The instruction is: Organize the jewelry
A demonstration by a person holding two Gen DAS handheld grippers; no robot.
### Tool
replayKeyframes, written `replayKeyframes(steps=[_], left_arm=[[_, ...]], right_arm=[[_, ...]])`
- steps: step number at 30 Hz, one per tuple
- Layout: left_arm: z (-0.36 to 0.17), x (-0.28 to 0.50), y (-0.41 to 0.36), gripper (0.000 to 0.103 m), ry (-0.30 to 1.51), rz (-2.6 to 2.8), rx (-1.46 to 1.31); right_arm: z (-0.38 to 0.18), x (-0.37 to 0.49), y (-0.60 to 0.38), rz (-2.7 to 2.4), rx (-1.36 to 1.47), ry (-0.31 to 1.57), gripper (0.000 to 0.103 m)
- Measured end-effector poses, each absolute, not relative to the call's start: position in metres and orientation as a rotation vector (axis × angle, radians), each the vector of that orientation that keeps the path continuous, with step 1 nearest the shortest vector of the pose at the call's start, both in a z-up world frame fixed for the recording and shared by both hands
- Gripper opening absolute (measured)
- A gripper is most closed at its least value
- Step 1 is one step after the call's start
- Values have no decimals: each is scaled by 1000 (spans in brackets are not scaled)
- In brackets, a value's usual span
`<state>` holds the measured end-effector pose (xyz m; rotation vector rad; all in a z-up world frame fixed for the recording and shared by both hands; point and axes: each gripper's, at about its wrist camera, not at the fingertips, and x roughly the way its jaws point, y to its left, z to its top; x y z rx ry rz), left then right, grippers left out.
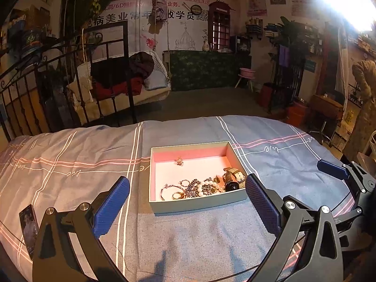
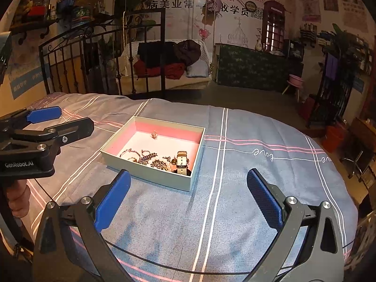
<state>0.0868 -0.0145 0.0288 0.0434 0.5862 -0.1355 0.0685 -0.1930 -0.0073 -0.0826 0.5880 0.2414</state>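
An open box with a pink lining sits on the bed; it also shows in the right wrist view. Inside lie a pearl bracelet, rings, a bangle, a watch and a small brooch apart at the far side. My left gripper is open and empty, just in front of the box. My right gripper is open and empty, to the box's right and nearer me. It shows in the left wrist view.
The bed has a grey-blue plaid cover. A phone lies at the left edge. A black iron bed frame stands behind, with a swing seat and room clutter beyond. A cable crosses the cover near me.
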Motion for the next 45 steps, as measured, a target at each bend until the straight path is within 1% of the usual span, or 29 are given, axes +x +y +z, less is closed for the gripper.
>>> replayKeyframes(steps=[29, 45], left_arm=[[27, 95, -15, 97, 602, -130, 52], [15, 103, -14, 97, 647, -101, 87]], right_arm=[[-8, 76, -189, 239, -112, 598, 98], [-10, 80, -191, 256, -84, 604, 98]])
